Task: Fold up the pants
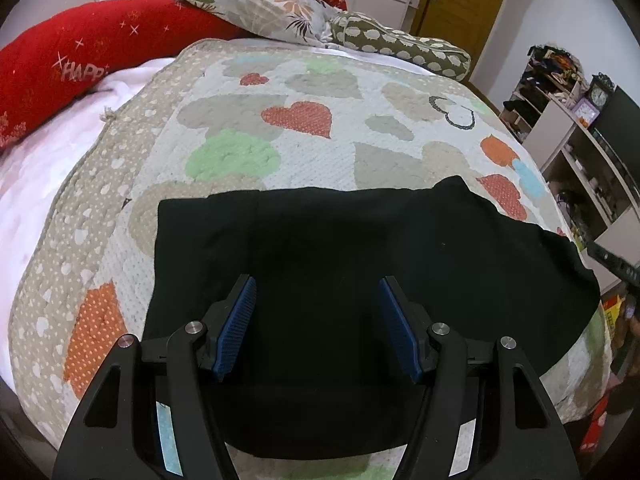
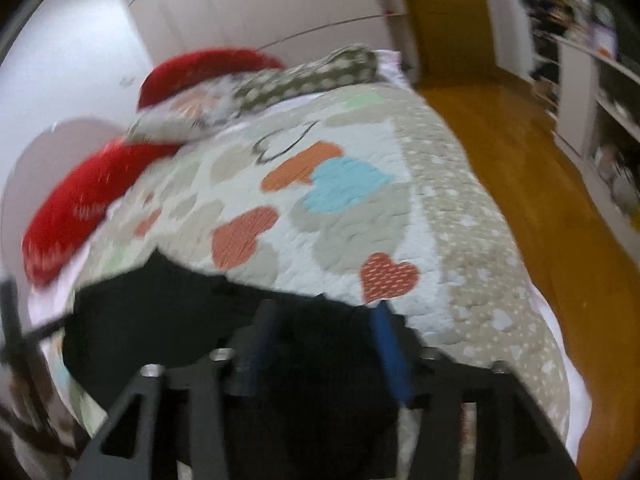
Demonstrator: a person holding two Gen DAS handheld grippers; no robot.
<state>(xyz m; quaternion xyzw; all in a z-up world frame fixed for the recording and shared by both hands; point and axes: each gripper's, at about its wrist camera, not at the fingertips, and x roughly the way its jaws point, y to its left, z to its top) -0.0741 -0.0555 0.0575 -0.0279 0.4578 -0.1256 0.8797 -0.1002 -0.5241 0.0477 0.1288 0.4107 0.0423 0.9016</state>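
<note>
Black pants (image 1: 360, 248) lie spread flat across the near part of a bed, on a quilt (image 1: 312, 80) patterned with hearts in orange, green, grey and blue. In the left wrist view the cloth forms a broad dark shape that runs from a squared left edge to a sloping right edge near the bed's right side.

The left gripper (image 1: 316, 320) hangs over the near middle of the pants with its fingers (image 1: 236, 324) spread wide apart, blue pads facing each other. Only flat black fabric shows between them, and nothing is held. Whether the tips touch the cloth cannot be told.

The right wrist view is blurred. There the right gripper (image 2: 324, 340) sits over the right end of the pants, near where the fabric meets the quilt's dotted border. Its fingers (image 2: 390, 352) stand apart, with dark fabric between them; whether they touch that fabric cannot be told.

At the far end of the bed lie red pillows (image 1: 80, 60), a floral pillow (image 1: 276, 8) and a green spotted pillow (image 1: 400, 46). Right of the bed runs a wooden floor (image 2: 520, 168) with shelves (image 1: 580, 152) along the wall.
</note>
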